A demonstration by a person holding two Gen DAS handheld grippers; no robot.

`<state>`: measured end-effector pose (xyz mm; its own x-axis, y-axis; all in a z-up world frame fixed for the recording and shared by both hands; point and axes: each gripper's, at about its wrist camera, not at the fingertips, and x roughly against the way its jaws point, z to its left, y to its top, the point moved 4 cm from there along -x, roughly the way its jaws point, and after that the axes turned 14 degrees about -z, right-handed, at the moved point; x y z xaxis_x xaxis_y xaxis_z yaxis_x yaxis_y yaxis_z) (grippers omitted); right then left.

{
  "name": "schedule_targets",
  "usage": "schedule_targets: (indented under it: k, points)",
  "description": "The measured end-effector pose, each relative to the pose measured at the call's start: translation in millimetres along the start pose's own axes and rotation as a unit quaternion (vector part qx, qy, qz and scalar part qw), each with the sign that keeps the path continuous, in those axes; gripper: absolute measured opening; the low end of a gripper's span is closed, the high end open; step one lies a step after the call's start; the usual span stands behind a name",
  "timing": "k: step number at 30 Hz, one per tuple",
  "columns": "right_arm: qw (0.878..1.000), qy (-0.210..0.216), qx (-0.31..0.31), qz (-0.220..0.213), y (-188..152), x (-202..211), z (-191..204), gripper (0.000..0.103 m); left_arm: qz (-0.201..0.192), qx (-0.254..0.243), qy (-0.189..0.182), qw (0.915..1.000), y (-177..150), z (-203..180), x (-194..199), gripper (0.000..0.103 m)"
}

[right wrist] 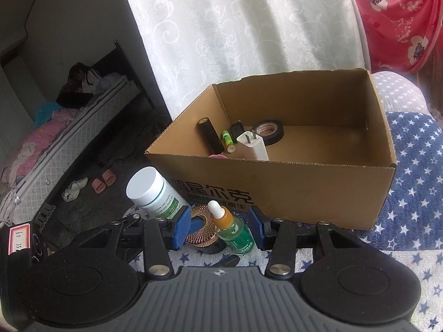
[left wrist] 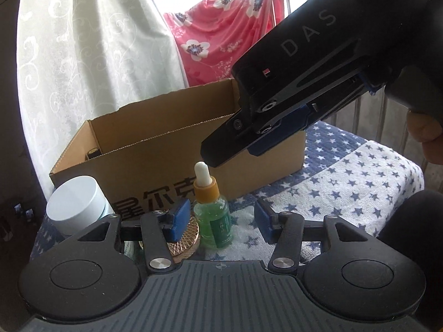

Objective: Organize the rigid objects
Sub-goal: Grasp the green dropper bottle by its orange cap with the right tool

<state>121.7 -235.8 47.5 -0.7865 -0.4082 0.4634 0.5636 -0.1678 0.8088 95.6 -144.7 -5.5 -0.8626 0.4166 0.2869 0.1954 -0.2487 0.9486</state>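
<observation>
A green dropper bottle with an orange collar and white bulb stands on the star-patterned cloth in front of the cardboard box. My left gripper is open, its blue pads either side of the bottle. My right gripper is open above the same bottle, seen from the left wrist view as a black tool just over the bulb. A white-capped jar and a round gold-mesh tin sit to the left. The box holds a tape roll, a charger, a black tube and a lip balm.
A white curtain hangs behind the box and a red flowered cloth to its right. The star cloth stretches right of the box. The surface's left edge drops to the floor with a mattress and slippers.
</observation>
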Motion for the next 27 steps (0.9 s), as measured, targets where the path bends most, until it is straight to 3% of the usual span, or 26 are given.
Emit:
schedule_targets:
  k: [9,16,20,27]
  points:
    - [0.998,-0.019,0.048,0.028,-9,-27,9,0.047,0.004,0.010,0.017,0.9998,-8,11,-20,0.046]
    - [0.998,-0.016,0.045,0.043,-12,-41,3,0.041,0.007,0.010,0.013,0.9998,-11,14,-25,0.043]
    - [0.998,-0.011,0.044,0.042,-14,-42,1,0.034,0.010,0.017,0.013,0.9997,-13,18,-26,0.034]
    - [0.999,-0.006,0.024,0.046,-14,-41,-3,0.027,0.013,0.025,0.013,0.9995,-14,21,-23,0.032]
